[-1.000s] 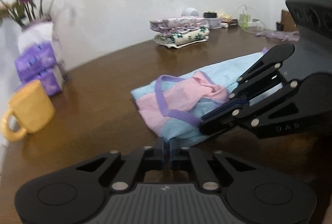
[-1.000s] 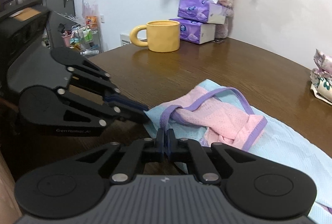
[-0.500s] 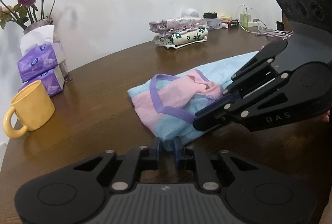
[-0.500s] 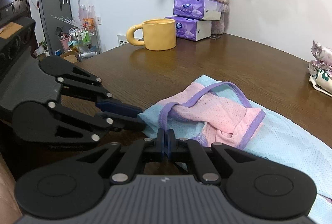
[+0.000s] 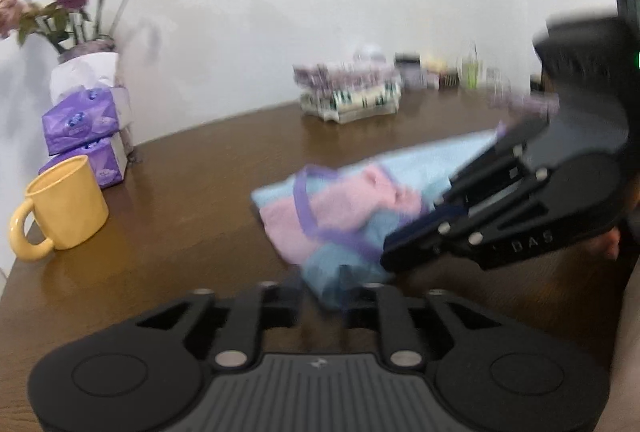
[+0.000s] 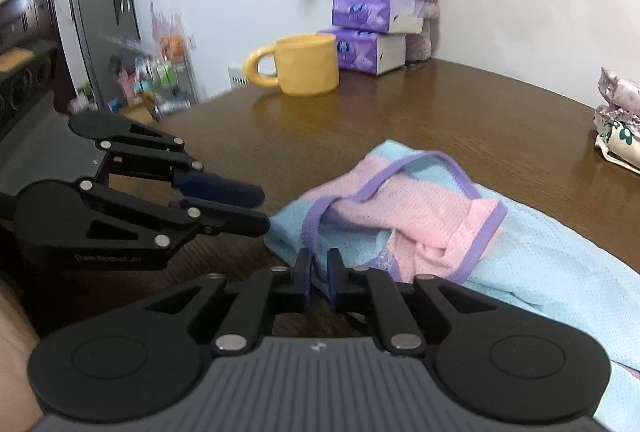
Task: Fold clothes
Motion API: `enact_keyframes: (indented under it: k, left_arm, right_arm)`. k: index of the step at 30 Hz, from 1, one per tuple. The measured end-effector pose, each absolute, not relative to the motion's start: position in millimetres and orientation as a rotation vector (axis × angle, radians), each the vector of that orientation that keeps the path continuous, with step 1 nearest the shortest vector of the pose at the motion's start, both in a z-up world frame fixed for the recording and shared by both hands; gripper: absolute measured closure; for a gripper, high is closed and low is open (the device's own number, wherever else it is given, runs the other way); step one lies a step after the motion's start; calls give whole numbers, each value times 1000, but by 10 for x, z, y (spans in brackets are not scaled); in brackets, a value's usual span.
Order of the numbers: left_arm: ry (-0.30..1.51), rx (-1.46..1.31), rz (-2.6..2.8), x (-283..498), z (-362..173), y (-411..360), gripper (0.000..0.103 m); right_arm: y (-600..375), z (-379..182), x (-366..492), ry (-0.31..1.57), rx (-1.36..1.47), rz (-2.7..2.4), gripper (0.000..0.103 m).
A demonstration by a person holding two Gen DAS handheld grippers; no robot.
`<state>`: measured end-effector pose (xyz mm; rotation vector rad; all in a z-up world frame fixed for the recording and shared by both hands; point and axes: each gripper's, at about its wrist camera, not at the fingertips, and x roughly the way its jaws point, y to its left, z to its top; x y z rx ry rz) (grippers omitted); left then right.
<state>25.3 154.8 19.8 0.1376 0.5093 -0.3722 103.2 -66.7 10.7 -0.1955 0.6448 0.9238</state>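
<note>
Light-blue garment (image 6: pixel 532 264) with pink-and-purple folded part lies at the near edge of the brown table (image 6: pixel 460 112), both grippers at its corner.

Bare tabletop stretches beyond the garment toward the yellow mug (image 6: pixel 306 66), the tissue packs (image 6: pixel 364 32) and the folded pile (image 5: pixel 350 98) by the wall. The left gripper (image 6: pixel 262 210), angled downward, has just been opening; its jaws now stand apart and clear of the cloth they pinched a second ago. The right gripper (image 6: pixel 319 268), also tilted down, has parted slightly, with a fold of blue cloth between its fingers; whether they still press it, I cannot tell.
</note>
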Motion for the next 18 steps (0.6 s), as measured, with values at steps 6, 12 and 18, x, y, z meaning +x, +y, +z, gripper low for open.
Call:
enact_keyframes:
  k: [6,12,18]
  left_arm:
    - [599,42,-372,562,175,1624,91]
    - [646,83,-413,667,79,1504,94]
    - [609,-73,-352,688,171,1772,63]
  right_arm:
    - [-793,231,1152,609,-152,867,91]
    - [-786,102,1303,676,-153,803,91]
    - [-904,180,1279,635,-110,815,90]
